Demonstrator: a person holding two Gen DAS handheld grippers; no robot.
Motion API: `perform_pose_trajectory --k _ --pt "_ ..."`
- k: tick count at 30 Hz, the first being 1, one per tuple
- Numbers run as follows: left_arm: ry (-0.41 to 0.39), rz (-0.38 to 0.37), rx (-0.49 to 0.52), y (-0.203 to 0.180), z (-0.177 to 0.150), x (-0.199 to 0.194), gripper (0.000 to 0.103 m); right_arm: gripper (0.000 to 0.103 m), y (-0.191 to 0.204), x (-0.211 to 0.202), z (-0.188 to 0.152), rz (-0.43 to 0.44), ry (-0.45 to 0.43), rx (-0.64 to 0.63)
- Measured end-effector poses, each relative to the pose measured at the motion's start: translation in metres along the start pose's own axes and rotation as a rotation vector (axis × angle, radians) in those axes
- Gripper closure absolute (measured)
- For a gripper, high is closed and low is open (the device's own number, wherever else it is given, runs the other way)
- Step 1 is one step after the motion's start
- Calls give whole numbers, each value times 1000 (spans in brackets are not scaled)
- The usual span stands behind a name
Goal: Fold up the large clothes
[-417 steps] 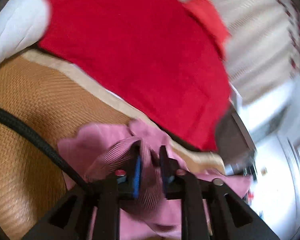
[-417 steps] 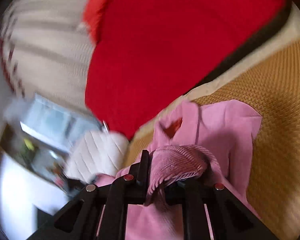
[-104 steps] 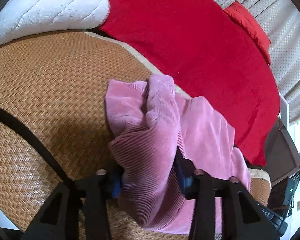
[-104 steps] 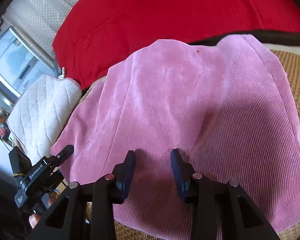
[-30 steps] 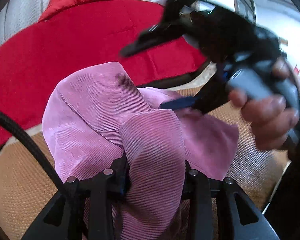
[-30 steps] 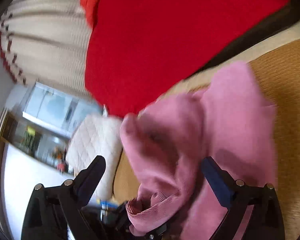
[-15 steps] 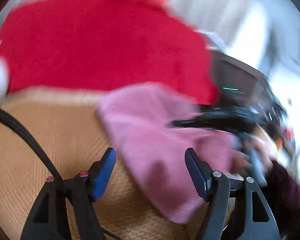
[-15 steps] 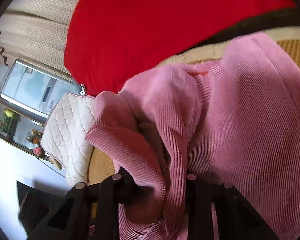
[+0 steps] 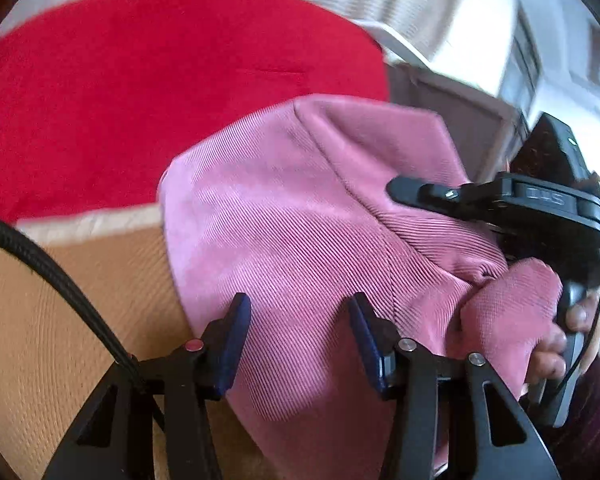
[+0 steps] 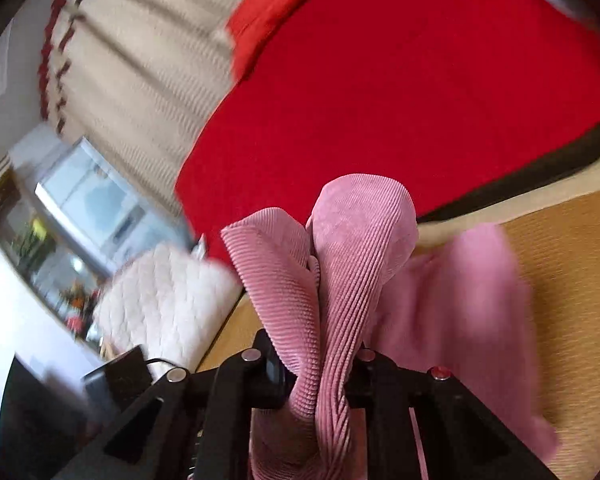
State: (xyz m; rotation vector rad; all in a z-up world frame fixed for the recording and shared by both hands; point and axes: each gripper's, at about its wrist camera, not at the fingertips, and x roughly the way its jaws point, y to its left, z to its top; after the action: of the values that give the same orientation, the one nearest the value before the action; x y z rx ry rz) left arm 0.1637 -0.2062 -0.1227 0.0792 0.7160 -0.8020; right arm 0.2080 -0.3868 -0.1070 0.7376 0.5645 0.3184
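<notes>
A pink corduroy garment (image 9: 284, 216) lies partly folded on a woven tan mat (image 9: 68, 312). My left gripper (image 9: 298, 316) is open, its blue-padded fingers spread just above the near edge of the cloth, holding nothing. My right gripper (image 10: 318, 360) is shut on a bunched fold of the pink garment (image 10: 340, 264), lifting it off the mat. In the left wrist view the right gripper (image 9: 500, 208) and the hand holding it sit at the garment's right side.
A large red cover (image 9: 148, 92) lies beyond the mat, also seen in the right wrist view (image 10: 400, 92). A white quilted cushion (image 10: 164, 304) sits left of the mat. Pale curtains (image 10: 140, 60) hang behind.
My left gripper has let go of the pink fold and opened. My right gripper has closed on a fold of the garment and raised it.
</notes>
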Motion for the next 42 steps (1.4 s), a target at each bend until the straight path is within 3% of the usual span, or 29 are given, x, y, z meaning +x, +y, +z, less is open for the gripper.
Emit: perform_pose_trajectory --k 2,3,5,6,8,11,14,15,17,19,21,26,28,33,36,39,42 --pt "40 10 39 -7 -4 15 48 87 -34 -12 1 -68 -4 60" --pt "109 30 61 -10 -16 35 47 87 -48 -10 -2 -98 16 86" --pt "173 81 114 -8 -38 57 43 87 -77 7 -14 -176 118 132" --pt "124 90 139 -8 -49 52 43 88 -92 21 -25 -196 182 175" --pt "140 90 126 -8 -49 46 43 88 -105 34 -38 -190 217 186" --pt "134 87 124 -9 -55 35 43 84 -99 27 -35 -177 225 153" --pt "121 115 72 5 -41 35 35 78 -87 36 -31 -171 227 183" --pt "117 142 55 22 -36 25 33 76 -93 27 -30 -164 228 188" --pt "84 148 44 19 -30 5 33 76 -86 29 -19 -160 220 175" --pt "34 175 33 19 -39 -20 26 76 -79 20 -15 -179 195 155" --pt "33 201 33 17 -50 -27 25 73 -70 11 -10 -221 186 121" --pt "82 216 39 15 -48 25 19 73 -49 -11 -11 -331 216 37" --pt "80 217 31 17 -49 25 15 73 -40 -26 -16 -373 191 0" --pt "103 213 -37 20 -41 37 12 73 -1 -67 -39 -293 101 -94" --pt "104 214 -65 22 -41 38 11 73 2 -49 -53 -266 200 -81" --pt "114 189 -77 24 -40 41 9 78 -34 -12 -66 -386 330 2" --pt "113 147 -108 32 -34 38 9 79 -50 -7 -64 -369 318 55"
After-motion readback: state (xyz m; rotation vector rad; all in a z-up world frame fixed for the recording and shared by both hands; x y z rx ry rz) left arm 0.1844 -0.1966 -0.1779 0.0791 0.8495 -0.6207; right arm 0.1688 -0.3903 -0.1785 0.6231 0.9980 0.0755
